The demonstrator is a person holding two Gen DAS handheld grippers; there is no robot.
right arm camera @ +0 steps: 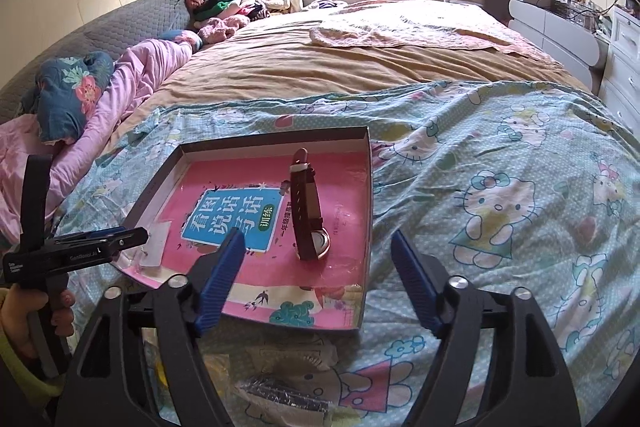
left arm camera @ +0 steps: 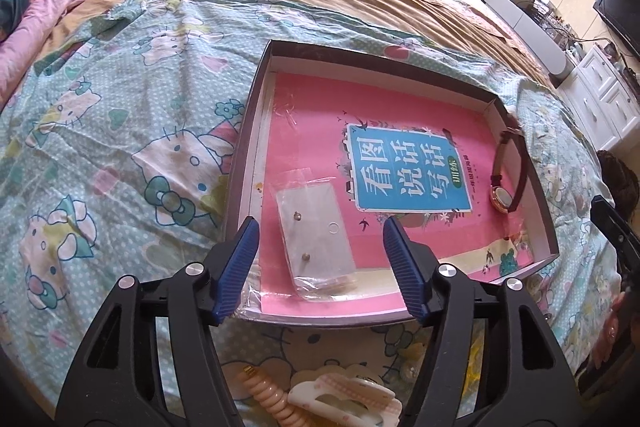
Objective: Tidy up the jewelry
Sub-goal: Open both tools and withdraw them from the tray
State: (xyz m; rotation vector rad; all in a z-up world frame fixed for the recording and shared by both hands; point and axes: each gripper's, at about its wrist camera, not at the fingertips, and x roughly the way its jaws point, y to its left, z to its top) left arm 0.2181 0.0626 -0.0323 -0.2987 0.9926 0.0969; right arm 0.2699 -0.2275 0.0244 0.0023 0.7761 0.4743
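**A:** Item one, the landmark?

**B:** A shallow cardboard tray [left arm camera: 256,83], dark outside, white walls inside, lying on a cartoon-cat bedsheet [left arm camera: 120,131]. A pink booklet [left arm camera: 320,131] with a blue title panel covers its floor.

**A:** Jewelry inside the tray?

**B:** Two entries. A wristwatch [right arm camera: 308,219] with a dark red strap and gold-rimmed case stands on its edge on the booklet, toward the tray's right wall. A clear plastic packet [left arm camera: 316,243] with a white card carrying two small stud earrings lies flat near the tray's front left corner.

**A:** Jewelry outside the tray?

**B:** Just in front of the tray's near edge on the sheet: a peach coil hair tie [left arm camera: 272,399] and a pale pink-and-white hair claw [left arm camera: 344,399], side by side. Also a dark item in clear wrapping [right arm camera: 288,397], too blurred to identify.

**A:** Left gripper [left arm camera: 320,267]?

**B:** Poised over the tray's front left corner, fingers apart either side of the earring packet, pads clear of it. A hand [right arm camera: 24,311] grips its handle.

**A:** Right gripper [right arm camera: 320,287]?

**B:** Over the tray's front edge, fingers spread wide, nothing between them; the watch sits just beyond the tips, untouched.
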